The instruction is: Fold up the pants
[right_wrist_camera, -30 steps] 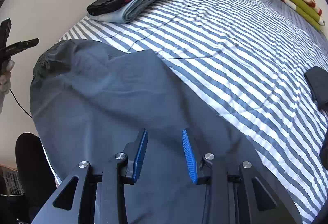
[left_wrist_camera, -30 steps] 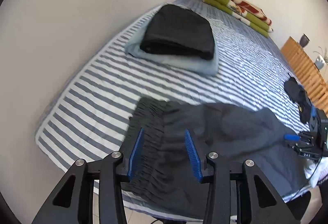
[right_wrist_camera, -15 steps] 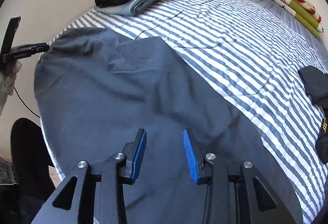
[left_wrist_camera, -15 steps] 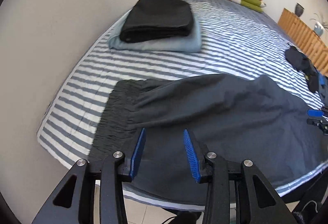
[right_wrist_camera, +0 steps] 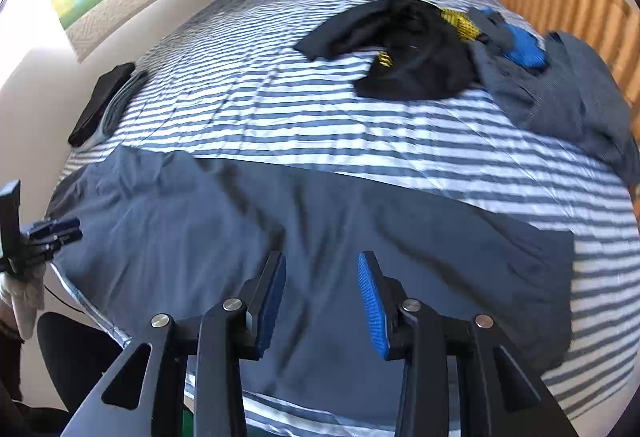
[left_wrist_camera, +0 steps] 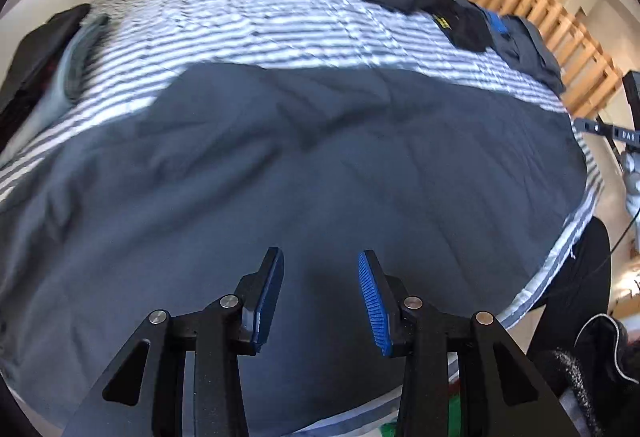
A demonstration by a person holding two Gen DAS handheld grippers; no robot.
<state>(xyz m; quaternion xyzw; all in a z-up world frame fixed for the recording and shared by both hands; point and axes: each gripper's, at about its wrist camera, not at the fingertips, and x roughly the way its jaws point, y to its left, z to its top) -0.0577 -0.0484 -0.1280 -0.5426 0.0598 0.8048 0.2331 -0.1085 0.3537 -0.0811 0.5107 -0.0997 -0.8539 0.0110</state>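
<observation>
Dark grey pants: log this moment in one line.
dark grey pants: spread on striped bed | left gripper: open, empty | right gripper: open, empty

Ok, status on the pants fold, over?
Both tongs, left and right, open and empty above the cloth. Grey pants spread flat across striped bed, unfolded. Nothing on them.
</observation>
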